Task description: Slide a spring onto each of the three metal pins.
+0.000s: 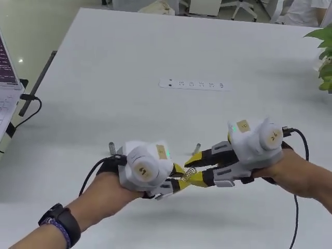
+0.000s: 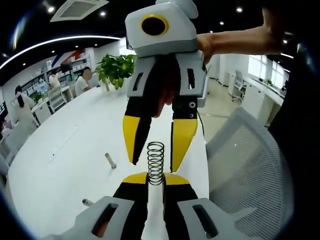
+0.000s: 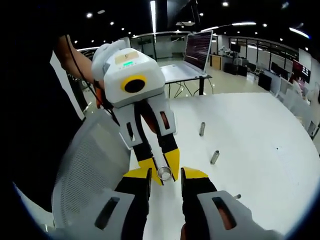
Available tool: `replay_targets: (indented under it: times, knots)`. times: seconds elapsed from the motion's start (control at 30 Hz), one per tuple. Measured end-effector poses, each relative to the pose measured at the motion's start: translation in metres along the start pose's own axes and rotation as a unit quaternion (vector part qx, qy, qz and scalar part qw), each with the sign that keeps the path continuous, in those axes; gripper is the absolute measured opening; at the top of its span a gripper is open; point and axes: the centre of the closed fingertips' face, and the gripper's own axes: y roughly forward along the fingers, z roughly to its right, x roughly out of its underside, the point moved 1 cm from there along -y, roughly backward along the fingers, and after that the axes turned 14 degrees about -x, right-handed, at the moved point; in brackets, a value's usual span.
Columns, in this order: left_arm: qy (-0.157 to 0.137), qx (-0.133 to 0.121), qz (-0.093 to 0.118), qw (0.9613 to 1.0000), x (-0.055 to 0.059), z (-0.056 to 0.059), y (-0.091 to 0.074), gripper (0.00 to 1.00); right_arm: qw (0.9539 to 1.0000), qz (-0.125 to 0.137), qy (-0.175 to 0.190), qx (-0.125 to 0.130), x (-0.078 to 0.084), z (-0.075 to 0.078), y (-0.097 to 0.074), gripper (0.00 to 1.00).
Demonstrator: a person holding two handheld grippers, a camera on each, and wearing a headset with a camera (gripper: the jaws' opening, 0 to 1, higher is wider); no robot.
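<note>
A small steel spring [image 1: 189, 174] hangs between the two grippers above the near part of the white table [image 1: 155, 46]. My left gripper [image 2: 155, 179] is shut on the spring's [image 2: 156, 162] lower end. My right gripper [image 3: 165, 175] faces it, open, its yellow jaws on either side of the spring [image 3: 164, 173] without touching. In the head view the left gripper [image 1: 181, 176] comes from the left and the right gripper [image 1: 194, 168] from the right. Two metal pins [image 1: 112, 148] [image 1: 196, 149] lie just beyond them; the right gripper view has pins [image 3: 202, 129] [image 3: 215, 157] and a third pin [image 3: 237, 196].
A white power strip [image 1: 192, 84] lies mid-table. A laptop [image 1: 6, 78] and black cables sit at the left edge, a green plant [image 1: 324, 57] at the right. A grey mesh chair [image 2: 250, 165] stands by the table's near side.
</note>
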Motion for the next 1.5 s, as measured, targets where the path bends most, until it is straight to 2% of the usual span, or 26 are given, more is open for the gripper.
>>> replay_targets:
  times: [0.07, 0.17, 0.4, 0.5, 0.57, 0.63, 0.9, 1.0, 1.03, 1.13, 1.5]
  knots:
    - [0.003, 0.002, 0.000, 1.0000, -0.001, 0.001, 0.000, 0.02, 0.9996, -0.023, -0.015, 0.002, 0.003, 0.001, -0.003, 0.25]
    - [0.004, 0.003, 0.002, 1.0000, -0.002, 0.001, 0.000, 0.02, 0.9991, -0.035, -0.022, -0.003, 0.002, 0.000, -0.004, 0.25]
    - [0.007, 0.008, -0.001, 0.9999, -0.002, 0.005, 0.001, 0.02, 0.9952, -0.083, -0.051, -0.016, 0.006, -0.002, 0.001, 0.22]
    - [0.010, 0.009, -0.002, 0.9999, -0.001, 0.005, 0.001, 0.02, 0.9935, -0.093, -0.061, -0.022, 0.006, -0.003, 0.005, 0.19]
    - [0.012, 0.010, -0.003, 0.9999, -0.001, 0.006, 0.001, 0.02, 0.9923, -0.098, -0.070, -0.029, 0.006, -0.005, 0.008, 0.14]
    - [0.014, 0.010, -0.004, 0.9998, -0.001, 0.006, 0.001, 0.02, 0.9914, -0.099, -0.078, -0.036, 0.005, -0.008, 0.010, 0.09]
    - [0.016, 0.014, -0.006, 0.9997, 0.002, 0.008, 0.000, 0.02, 0.9903, -0.105, -0.082, -0.039, 0.007, -0.007, 0.010, 0.09]
    - [0.009, 0.014, -0.006, 0.9998, 0.001, 0.007, 0.000, 0.03, 0.9904, -0.104, -0.083, -0.037, 0.007, -0.006, 0.009, 0.09]
    - [0.001, 0.006, -0.001, 1.0000, 0.000, 0.003, 0.001, 0.06, 0.9904, -0.104, -0.085, -0.031, 0.007, -0.004, 0.008, 0.09]
    - [-0.016, -0.009, -0.004, 0.9998, 0.001, -0.005, -0.001, 0.28, 0.9910, -0.105, -0.080, -0.024, 0.009, 0.000, 0.003, 0.09]
    - [-0.039, -0.017, -0.008, 0.9991, 0.010, -0.011, -0.008, 0.30, 0.9925, -0.100, -0.069, -0.011, 0.013, 0.007, -0.005, 0.09]
